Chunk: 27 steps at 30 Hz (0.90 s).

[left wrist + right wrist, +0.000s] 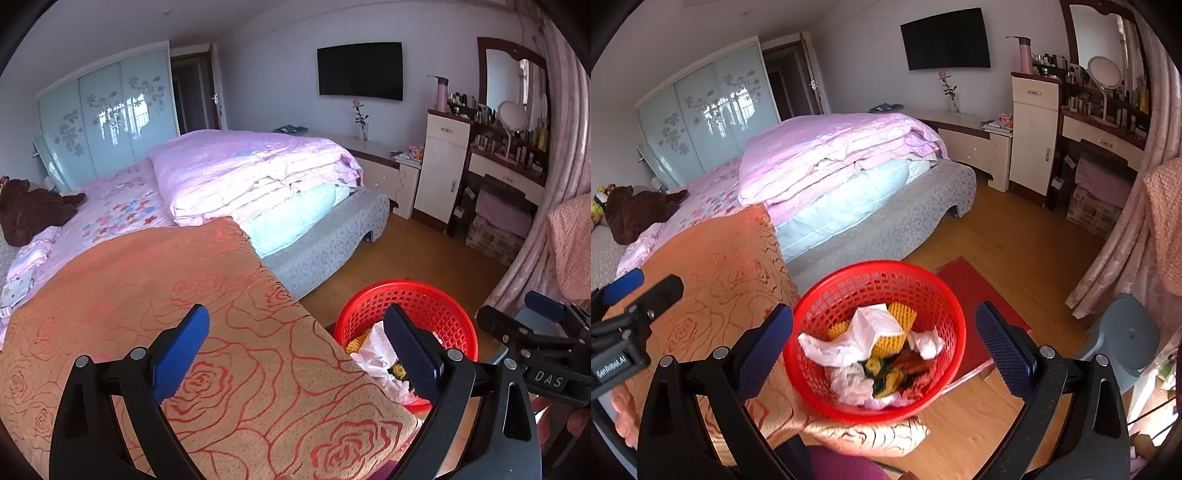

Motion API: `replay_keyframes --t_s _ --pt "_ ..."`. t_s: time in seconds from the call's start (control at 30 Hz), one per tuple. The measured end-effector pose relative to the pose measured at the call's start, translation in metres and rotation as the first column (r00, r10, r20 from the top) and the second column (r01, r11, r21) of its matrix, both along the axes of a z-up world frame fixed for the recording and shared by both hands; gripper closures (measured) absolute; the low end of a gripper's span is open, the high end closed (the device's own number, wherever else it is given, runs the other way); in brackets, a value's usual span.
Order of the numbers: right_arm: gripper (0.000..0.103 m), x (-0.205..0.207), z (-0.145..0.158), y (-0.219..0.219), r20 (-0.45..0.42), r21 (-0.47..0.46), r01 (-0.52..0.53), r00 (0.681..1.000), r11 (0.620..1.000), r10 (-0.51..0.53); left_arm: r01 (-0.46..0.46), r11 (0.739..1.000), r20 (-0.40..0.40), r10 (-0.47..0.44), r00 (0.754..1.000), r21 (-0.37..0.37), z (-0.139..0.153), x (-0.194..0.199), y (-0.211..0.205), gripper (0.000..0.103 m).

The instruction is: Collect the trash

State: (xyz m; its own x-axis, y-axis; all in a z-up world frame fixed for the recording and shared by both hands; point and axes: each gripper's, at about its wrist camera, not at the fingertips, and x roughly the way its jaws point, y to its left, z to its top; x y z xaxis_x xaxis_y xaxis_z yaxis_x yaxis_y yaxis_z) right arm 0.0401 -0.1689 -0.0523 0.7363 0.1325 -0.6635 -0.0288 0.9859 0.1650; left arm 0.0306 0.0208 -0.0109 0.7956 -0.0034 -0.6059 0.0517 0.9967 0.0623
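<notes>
A red plastic mesh basket [827,306] stands on the floor beside the bed and holds crumpled white tissues [857,334], yellow foam netting [903,317] and other wrappers. My right gripper [884,338] hangs above it, open, with nothing between its blue pads. In the left wrist view the same basket [436,306] sits at lower right, half hidden by an orange rose-patterned blanket [166,295]. My left gripper [295,343] is open and empty over that blanket's edge. Each gripper shows at the edge of the other's view.
The bed [886,229] carries a folded pink quilt [831,147] and a brown plush toy [635,210]. A red mat [975,291] lies on the wooden floor under the basket. A blue stool [1123,332], pink curtains [1123,240] and a dressing table [1104,136] stand at the right.
</notes>
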Motion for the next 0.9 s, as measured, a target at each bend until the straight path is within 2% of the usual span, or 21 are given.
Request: replay_keyframes --t_s 0.57,0.9 --pt "0.007 -0.05 0.012 0.016 0.04 -0.026 0.0 0.999 1.0 0.001 -0.033 0.999 0.033 0.033 0.999 0.013 0.009 -0.045 0.008 0.01" --pt "0.007 -0.057 0.017 0.025 0.066 -0.033 -0.008 0.998 0.999 0.011 -0.043 0.999 0.028 0.042 0.999 0.016 0.004 -0.056 0.006 0.01"
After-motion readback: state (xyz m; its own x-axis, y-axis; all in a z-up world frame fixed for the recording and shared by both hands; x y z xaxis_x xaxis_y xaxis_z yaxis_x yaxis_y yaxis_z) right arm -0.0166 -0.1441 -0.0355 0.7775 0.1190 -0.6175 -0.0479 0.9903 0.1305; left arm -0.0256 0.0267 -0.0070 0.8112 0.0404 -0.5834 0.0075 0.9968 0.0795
